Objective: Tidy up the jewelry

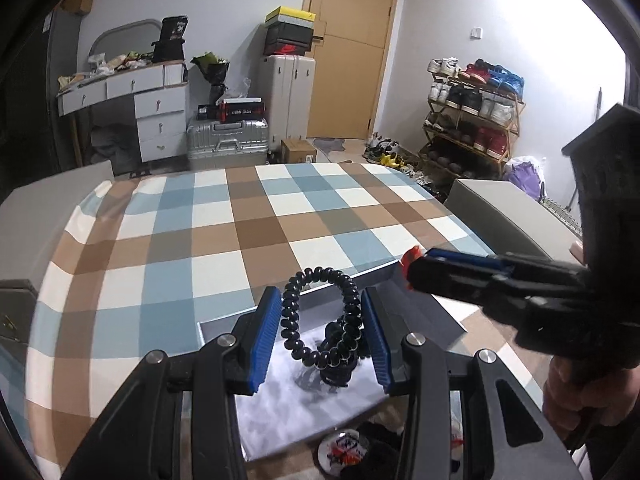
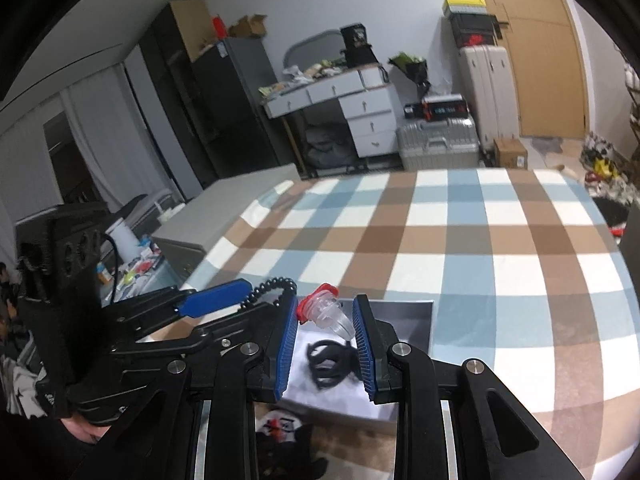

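My left gripper (image 1: 320,300) is shut on a black beaded bracelet (image 1: 292,320), whose loop stands upright between the blue pads. Under it lies an open grey box (image 1: 304,412) with a pale lining, near the table's front edge. More black bands (image 2: 328,360) lie inside the box (image 2: 412,320). My right gripper (image 2: 326,308) is shut on a small clear plastic piece with a red end (image 2: 328,314), a little above the box. From the left wrist view the right gripper (image 1: 412,268) comes in from the right. In the right wrist view the left gripper (image 2: 256,296) sits close on the left.
A checked cloth of blue, brown and white covers the table (image 1: 248,220). Grey box-like furniture stands at the table's left (image 1: 40,220) and right (image 1: 500,208). A person's hand (image 1: 568,400) grips the right tool. Suitcases, a desk and a shoe rack stand beyond.
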Motion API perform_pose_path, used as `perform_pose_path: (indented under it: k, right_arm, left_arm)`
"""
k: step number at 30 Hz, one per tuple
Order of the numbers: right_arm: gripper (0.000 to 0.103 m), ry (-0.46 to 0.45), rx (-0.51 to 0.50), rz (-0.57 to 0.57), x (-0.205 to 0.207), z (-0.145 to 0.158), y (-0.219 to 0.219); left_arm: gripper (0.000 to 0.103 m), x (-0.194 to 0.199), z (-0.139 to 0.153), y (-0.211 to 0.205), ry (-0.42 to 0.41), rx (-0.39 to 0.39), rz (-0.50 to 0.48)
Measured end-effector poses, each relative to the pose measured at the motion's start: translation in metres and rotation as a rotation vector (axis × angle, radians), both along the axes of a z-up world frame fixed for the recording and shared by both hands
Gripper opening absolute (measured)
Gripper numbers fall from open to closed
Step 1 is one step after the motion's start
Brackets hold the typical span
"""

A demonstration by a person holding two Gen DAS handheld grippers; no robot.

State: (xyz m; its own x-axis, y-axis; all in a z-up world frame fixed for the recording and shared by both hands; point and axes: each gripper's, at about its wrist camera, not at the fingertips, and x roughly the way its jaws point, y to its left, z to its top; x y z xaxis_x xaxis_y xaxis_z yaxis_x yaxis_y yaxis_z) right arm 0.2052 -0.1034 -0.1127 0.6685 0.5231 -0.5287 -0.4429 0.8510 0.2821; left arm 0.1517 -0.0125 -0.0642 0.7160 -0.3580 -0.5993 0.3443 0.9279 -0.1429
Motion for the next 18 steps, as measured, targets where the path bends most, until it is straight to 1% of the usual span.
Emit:
perform_pose_path:
  k: [7,12,18]
  right_arm:
    - [0.027,0.056,0.003,-0.003,0.02,-0.019,-0.005]
    - [0.027,0.082,0.01,-0.007,0.025,-0.028,-0.008]
    - [0.028,0.096,0.009,-0.002,0.028,-0.031,-0.006]
  left_arm:
    - [0.035,0.011,-0.014,-0.005,0.054,-0.01,-0.02]
    - [0.035,0.012,-0.018,-0.01,0.067,-0.009,-0.037]
    - [0.035,0.014,-0.019,-0.013,0.072,0.0,-0.054]
